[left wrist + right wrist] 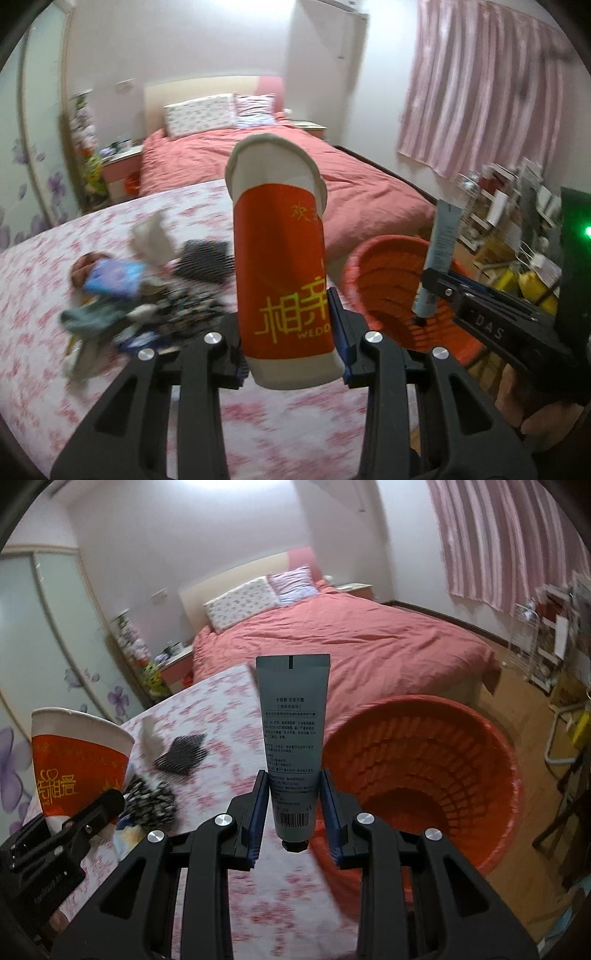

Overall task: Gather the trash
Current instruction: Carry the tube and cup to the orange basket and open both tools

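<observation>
My left gripper [291, 328] is shut on a red and white paper cup [282, 258], held upright above a pink floral cloth [48, 280]. The cup also shows in the right wrist view [74, 764]. My right gripper [295, 805] is shut on a grey cream tube [293, 738], cap down, beside the rim of an orange-red basket [424, 771]. In the left wrist view the right gripper [430, 291] holds the tube [441, 243] over the basket [391, 280]. A pile of loose trash [122, 295] lies on the cloth to the left.
A bed with a coral cover [351, 650] and pillows [243, 602] stands behind. Pink curtains [509, 535] and cluttered shelves [554, 635] are at the right. A black mesh item [183, 755] and crumpled paper [151, 738] lie on the cloth.
</observation>
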Available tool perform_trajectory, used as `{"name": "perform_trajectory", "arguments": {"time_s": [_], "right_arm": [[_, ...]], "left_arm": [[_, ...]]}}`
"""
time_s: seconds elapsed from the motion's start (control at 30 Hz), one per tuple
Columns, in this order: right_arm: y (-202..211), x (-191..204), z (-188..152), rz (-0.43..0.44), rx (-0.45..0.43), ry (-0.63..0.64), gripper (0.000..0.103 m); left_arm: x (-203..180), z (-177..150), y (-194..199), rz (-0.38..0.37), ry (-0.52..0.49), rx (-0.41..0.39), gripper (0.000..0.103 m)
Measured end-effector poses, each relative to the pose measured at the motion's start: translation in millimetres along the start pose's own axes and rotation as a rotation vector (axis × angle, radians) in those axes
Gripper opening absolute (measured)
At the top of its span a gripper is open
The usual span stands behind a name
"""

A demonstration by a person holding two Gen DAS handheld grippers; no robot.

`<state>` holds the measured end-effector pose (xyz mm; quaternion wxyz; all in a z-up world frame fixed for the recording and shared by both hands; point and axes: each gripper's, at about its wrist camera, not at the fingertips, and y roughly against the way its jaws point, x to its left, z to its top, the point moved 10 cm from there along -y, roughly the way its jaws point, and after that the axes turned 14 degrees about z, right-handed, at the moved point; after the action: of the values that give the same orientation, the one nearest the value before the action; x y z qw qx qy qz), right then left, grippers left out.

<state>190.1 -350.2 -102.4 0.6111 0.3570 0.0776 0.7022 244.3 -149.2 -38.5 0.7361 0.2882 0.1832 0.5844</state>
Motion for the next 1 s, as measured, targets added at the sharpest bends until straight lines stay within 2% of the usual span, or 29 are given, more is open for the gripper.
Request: {"name": "perform_trajectory", "arguments": {"time_s": [0.33, 0.47, 0.6, 0.63, 0.7, 0.73, 0.87, 0.93, 1.0], "right_arm": [[9, -62, 8, -0.054, -0.03, -0.108, 0.029], [8, -84, 13, -0.063, -0.035, -0.144, 0.029], [9, -103, 19, -0.064, -0.047, -0.178, 0.029], [6, -106, 19, -0.063, -0.047, -0.186, 0.029], [-2, -112, 18, -0.059, -0.029, -0.205, 0.03], [-4, -115, 16, -0.064, -0.022, -0.216, 0.03], [-6, -120, 8, -0.084, -0.01, -0.218, 0.047], [-3, -117, 6, -0.094, -0.014, -0.207, 0.051], [4, -111, 8, -0.113, -0.02, -0.179, 0.06]], "left_arm": [[-102, 1, -36, -0.158, -0.126, 0.042, 0.036], [-134, -1, -56, -0.188, -0.162, 0.07, 0.036], [-150, -2, -72, -0.196, -0.182, 0.092, 0.037], [-152, -3, -78, -0.191, -0.182, 0.099, 0.038], [-151, -3, -88, -0.174, -0.181, 0.109, 0.062], [-149, -2, -91, -0.162, -0.176, 0.11, 0.065], [-139, -5, -100, -0.14, -0.169, 0.129, 0.067], [-129, -5, -100, -0.118, -0.165, 0.129, 0.07], [-113, -6, -100, -0.084, -0.149, 0.129, 0.077]]}}
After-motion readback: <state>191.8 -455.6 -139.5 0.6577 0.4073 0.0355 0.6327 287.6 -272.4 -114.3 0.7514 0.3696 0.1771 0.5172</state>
